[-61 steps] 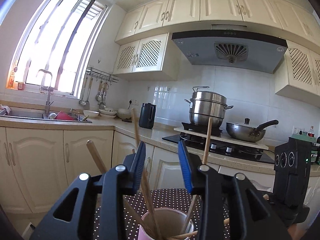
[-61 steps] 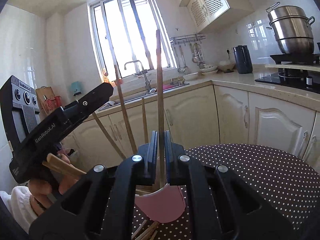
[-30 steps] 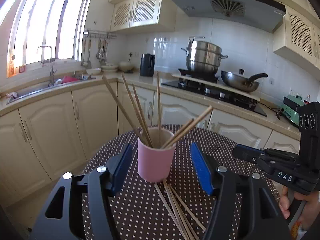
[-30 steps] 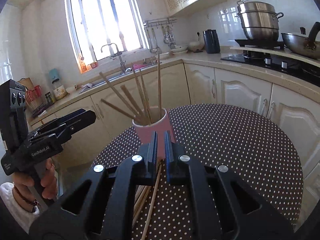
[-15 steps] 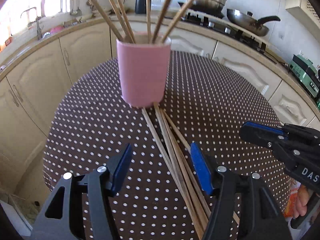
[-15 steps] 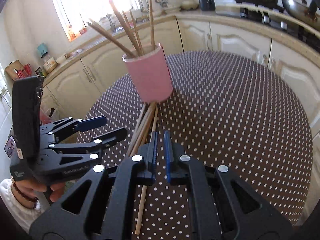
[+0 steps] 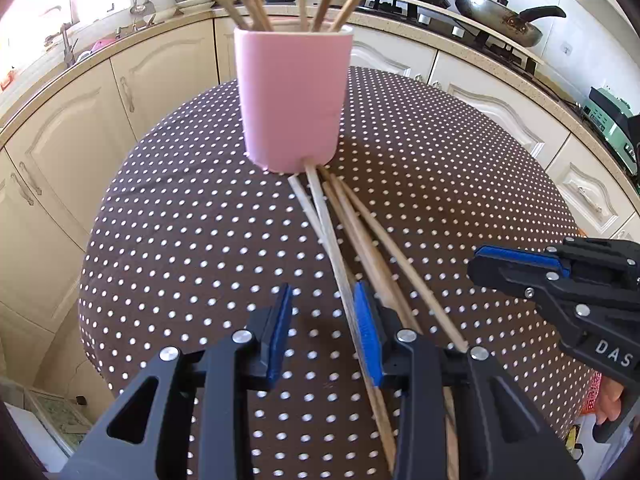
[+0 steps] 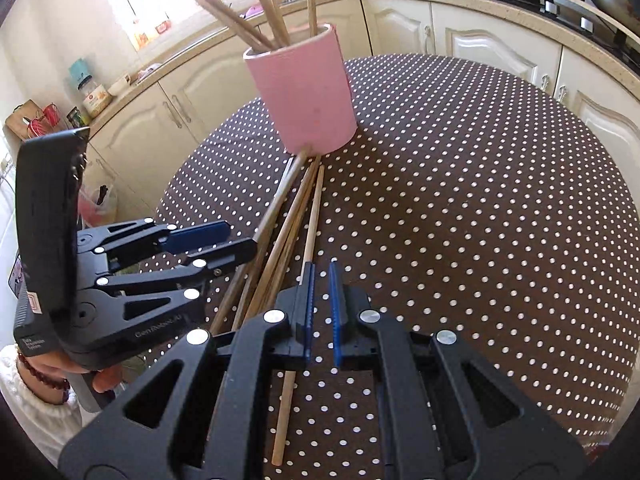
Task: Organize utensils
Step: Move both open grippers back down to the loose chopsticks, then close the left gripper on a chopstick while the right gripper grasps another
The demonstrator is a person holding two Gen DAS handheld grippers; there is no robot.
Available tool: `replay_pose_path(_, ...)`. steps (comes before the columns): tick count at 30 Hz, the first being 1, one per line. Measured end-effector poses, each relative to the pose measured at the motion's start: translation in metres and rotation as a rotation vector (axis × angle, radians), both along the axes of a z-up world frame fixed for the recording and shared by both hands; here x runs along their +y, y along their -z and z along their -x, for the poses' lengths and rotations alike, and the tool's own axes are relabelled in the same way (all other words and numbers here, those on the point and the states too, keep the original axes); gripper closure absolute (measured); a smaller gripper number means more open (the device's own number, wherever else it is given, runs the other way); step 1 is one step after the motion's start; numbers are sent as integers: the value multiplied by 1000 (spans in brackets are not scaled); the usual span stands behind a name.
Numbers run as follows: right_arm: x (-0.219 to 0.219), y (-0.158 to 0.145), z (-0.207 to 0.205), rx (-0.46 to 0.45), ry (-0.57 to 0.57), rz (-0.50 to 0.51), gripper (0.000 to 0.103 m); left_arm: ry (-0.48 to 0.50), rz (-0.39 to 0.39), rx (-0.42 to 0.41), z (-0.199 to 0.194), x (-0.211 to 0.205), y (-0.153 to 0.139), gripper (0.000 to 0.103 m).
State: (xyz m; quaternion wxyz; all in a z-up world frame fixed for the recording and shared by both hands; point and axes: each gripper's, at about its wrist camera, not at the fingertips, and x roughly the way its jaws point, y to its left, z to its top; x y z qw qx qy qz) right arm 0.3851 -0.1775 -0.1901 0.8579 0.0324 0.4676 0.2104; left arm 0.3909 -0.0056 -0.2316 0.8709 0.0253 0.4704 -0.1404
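On the dotted table (image 7: pixel 200 220), loose chopsticks (image 7: pixel 352 216) fan from the pink cup (image 7: pixel 293 96) near its far edge. My left gripper (image 7: pixel 324 330) gapes over them; my right gripper (image 8: pixel 321 312) is nearly closed, empty.

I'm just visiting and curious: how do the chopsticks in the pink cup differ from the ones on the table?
The chopsticks in the cup stand on end and fan outward above the pink cup; the chopsticks on the table lie flat in a loose bundle, their far ends at the cup's base. Those in the cup are put away; those on the table are not, and the open left gripper sits over them. Both sets look like plain wood.
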Motion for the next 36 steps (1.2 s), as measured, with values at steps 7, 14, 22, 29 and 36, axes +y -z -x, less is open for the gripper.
replay_pose_path(7, 18, 13, -11, 55, -21, 60, 95, -6, 0, 26, 6, 20, -2, 72)
replay_pose_path(14, 40, 16, -28, 93, -28, 125, 95, -11, -45, 69, -7, 11, -7, 72)
replay_pose_path(22, 70, 18, -39, 122, -44, 221, 93, -17, -99, 65, -13, -2, -7, 72)
replay_pose_path(29, 99, 18, -48, 124, -56, 314, 93, -24, -128, 57, -18, -18, -5, 85)
replay_pose_path(36, 104, 20, -52, 142, -54, 288, 96, -31, -113, 50, -19, -20, -5, 96)
